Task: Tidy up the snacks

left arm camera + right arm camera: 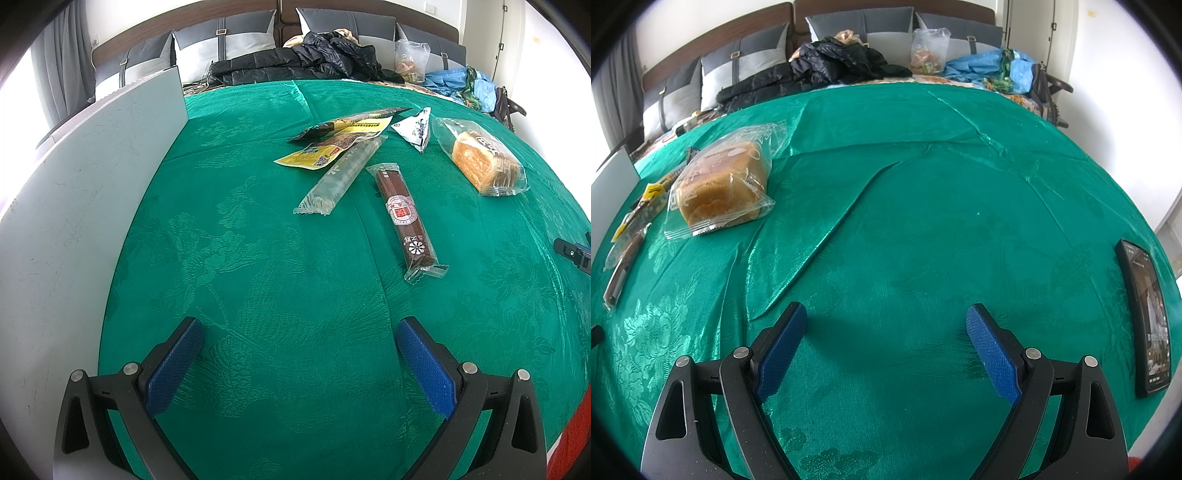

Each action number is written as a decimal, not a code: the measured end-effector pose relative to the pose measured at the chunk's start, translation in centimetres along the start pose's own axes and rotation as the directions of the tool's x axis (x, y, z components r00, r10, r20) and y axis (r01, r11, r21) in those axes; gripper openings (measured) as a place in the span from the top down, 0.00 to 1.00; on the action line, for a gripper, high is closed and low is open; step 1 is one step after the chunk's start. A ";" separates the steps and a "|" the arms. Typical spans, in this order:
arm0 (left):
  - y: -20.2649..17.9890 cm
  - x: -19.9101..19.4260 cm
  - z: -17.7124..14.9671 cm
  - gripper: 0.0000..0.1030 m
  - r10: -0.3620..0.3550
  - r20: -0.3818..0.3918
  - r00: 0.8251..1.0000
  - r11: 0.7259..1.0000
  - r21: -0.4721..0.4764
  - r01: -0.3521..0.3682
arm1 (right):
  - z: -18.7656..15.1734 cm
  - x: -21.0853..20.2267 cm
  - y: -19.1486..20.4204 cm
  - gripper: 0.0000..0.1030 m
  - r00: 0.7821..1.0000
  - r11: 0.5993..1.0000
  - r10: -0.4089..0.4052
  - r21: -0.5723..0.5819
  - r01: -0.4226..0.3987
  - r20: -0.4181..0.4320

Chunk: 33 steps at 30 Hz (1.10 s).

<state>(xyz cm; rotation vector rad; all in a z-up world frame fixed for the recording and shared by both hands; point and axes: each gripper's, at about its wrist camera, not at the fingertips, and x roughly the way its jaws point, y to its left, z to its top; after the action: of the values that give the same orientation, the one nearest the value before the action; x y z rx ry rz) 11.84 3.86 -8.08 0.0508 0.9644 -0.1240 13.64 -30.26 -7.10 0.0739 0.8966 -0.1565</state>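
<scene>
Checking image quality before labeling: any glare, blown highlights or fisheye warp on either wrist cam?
Left wrist view: window at far left blown out, green cloth bulges with fisheye warp, snacks sharp, sausage stick readable. Right wrist view: sheen along cloth folds, bread pack wrapper glints, phone stretched at the edge.

No wording can be made out on any wrapper. Ahead of the left jaws, the sausage stick [403,214] bears a round red-and-white seal and a white flower mark, its characters too small to read. The yellow packet [317,155] beyond it carries blurred print. The bread bag [720,184], ahead-left of the right jaws, shows large pale characters, unreadable. The phone [1147,317] screen to the right has illegible lines.
</scene>
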 end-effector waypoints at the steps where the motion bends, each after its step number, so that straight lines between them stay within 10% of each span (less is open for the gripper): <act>1: 0.0 0.0 0.0 0.00 0.000 -0.001 1.000 1.000 0.001 0.000 | 0.0 0.0 0.0 0.12 1.000 1.000 0.000 0.000 0.000 0.000; 13: -4.3 0.4 6.2 0.05 -0.120 -0.088 0.989 0.992 0.036 0.123 | 0.0 0.1 0.0 0.12 1.000 1.000 -0.001 -0.002 0.001 0.003; 19: -7.4 4.2 8.2 0.41 -0.033 -0.139 0.990 0.996 0.077 0.044 | 0.0 0.1 0.1 0.12 1.000 1.000 -0.001 -0.002 0.001 0.003; 22: -7.6 3.9 8.3 0.82 -0.021 -0.115 0.993 0.998 0.063 0.029 | 0.0 0.1 0.1 0.12 1.000 1.000 0.000 -0.002 0.000 0.003; 33: -2.9 -1.9 0.3 0.82 -0.008 -0.083 0.997 1.000 -0.007 0.007 | 0.0 0.1 0.0 0.12 1.000 1.000 0.000 -0.003 0.000 0.003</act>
<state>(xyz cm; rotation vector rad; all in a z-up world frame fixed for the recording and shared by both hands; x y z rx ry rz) 10.68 1.09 -6.31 0.0460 1.0477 -0.1262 13.68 -30.28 -7.20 0.0713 0.8940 -0.1553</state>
